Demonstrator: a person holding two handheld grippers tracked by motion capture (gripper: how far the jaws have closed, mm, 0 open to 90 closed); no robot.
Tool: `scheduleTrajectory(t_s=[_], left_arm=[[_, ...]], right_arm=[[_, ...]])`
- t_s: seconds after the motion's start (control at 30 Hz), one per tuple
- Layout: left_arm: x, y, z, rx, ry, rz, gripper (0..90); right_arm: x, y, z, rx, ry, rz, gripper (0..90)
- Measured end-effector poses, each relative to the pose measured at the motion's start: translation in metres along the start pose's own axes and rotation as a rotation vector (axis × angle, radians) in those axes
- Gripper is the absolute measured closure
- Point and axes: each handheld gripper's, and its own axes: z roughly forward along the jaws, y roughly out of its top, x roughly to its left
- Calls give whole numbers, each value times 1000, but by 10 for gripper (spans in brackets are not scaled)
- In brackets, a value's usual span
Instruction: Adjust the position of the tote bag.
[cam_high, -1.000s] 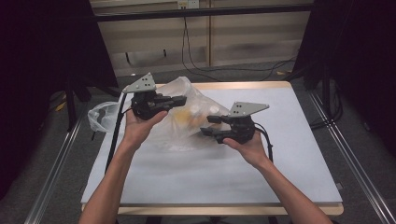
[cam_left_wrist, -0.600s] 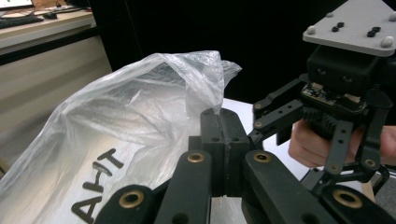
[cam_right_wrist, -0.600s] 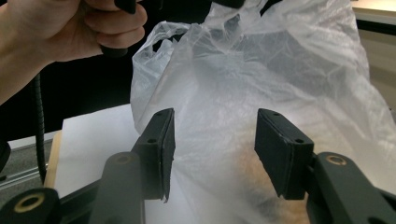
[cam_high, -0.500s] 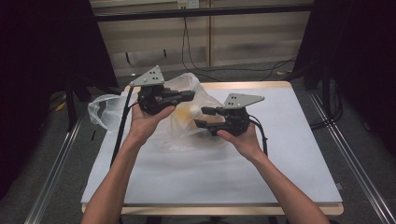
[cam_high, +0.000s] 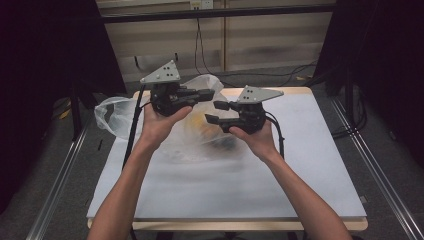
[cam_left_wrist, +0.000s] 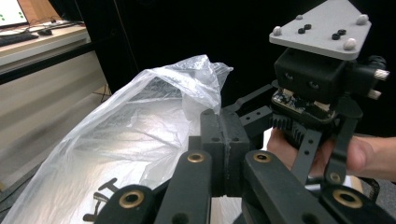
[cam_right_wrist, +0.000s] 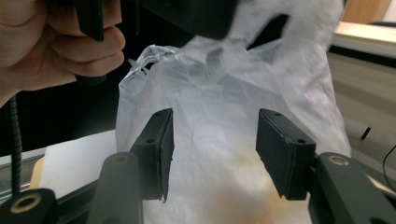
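Observation:
A clear plastic bag (cam_high: 200, 137) lies on the white table (cam_high: 320, 150), with something orange inside it (cam_right_wrist: 243, 186). My left gripper (cam_high: 207, 94) is shut on the bag's top edge and holds it up; in the left gripper view the closed jaws (cam_left_wrist: 225, 135) pinch the plastic (cam_left_wrist: 140, 130). My right gripper (cam_high: 216, 112) faces it from the right, open. In the right gripper view its gripper (cam_right_wrist: 212, 149) stands spread just in front of the hanging bag (cam_right_wrist: 219, 107), not touching it. The hand (cam_right_wrist: 56, 46) holding the left gripper shows at upper left.
Part of the bag (cam_high: 112, 112) spills over the table's back-left corner. Black frame posts (cam_high: 75, 100) and floor rails (cam_high: 60, 200) flank the table. Cables (cam_high: 350, 125) lie on the floor to the right and behind.
Both grippers have risen and moved away from the person. The left one has lifted the bag's top with it; the right one has come closer to the bag.

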Motion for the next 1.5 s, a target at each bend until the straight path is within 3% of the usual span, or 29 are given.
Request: scheduleTrajectory(t_s=[0.17, 0.33, 0.43, 0.47, 0.5, 0.53, 0.57, 0.63, 0.77, 0.8, 0.97, 1.0, 1.07, 1.17, 1.5], left_arm=[[-7, 4, 8, 4, -19, 10, 900], [-10, 5, 13, -2, -35, 8, 900], [-9, 4, 12, 0, -31, 6, 900], [-9, 4, 12, 0, -31, 6, 900], [-9, 4, 11, 2, -32, 6, 900], [-9, 4, 11, 2, -32, 6, 900], [-9, 4, 10, 0, -27, 6, 900], [-9, 4, 9, -8, -26, -3, 900], [-6, 0, 6, -23, -15, -12, 882], [-6, -1, 5, -32, -20, -13, 852], [-3, -8, -1, -25, 33, -30, 586], [-4, -9, -5, -35, 56, -29, 549], [-5, -10, -7, -50, 61, -27, 513], [-5, -20, -24, -88, 85, -57, 488], [3, -53, -64, -105, 153, -120, 442]], right_arm=[[4, 9, 4, -26, 10, -12, 466], [7, 12, 7, -50, 13, -9, 544], [7, 12, 9, -57, 13, -2, 659], [7, 12, 9, -57, 13, -2, 659], [7, 11, 9, -68, -2, 1, 759], [7, 11, 9, -68, -2, 1, 759], [7, 11, 9, -78, -14, -4, 840], [7, 12, 10, -84, -10, 0, 900], [6, 8, 11, -63, -2, -2, 900], [6, 7, 11, -62, -7, 1, 900], [1, 4, 6, -62, -16, 7, 900], [0, 4, 5, -59, -18, 8, 900], [-1, 3, 4, -56, -18, 7, 900], [-4, 1, 1, -49, -34, 5, 900], [-11, -5, -3, -30, -36, 11, 900]])
